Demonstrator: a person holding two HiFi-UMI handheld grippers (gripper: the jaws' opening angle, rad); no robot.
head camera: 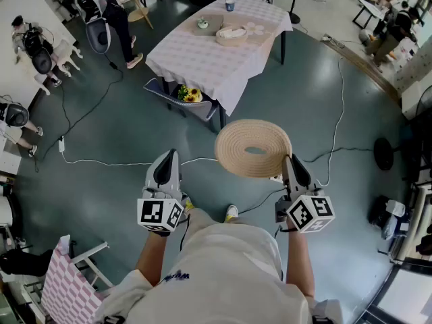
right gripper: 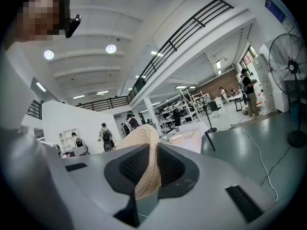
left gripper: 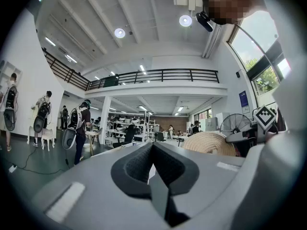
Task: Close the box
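Note:
A round woven straw lid hangs in the air in front of me, and my right gripper is shut on its right rim. In the right gripper view the lid's edge stands upright between the two dark pads. My left gripper is held level to the lid's left, apart from it, shut with nothing in it. The left gripper view shows the lid off to the right. The matching woven box sits open, far ahead, on a table with a checked cloth.
A cup and a small dish share the table. A crate with sunflowers sits under its near edge. Cables cross the floor. A folding chair stands at bottom left, a fan at right, and people at far left.

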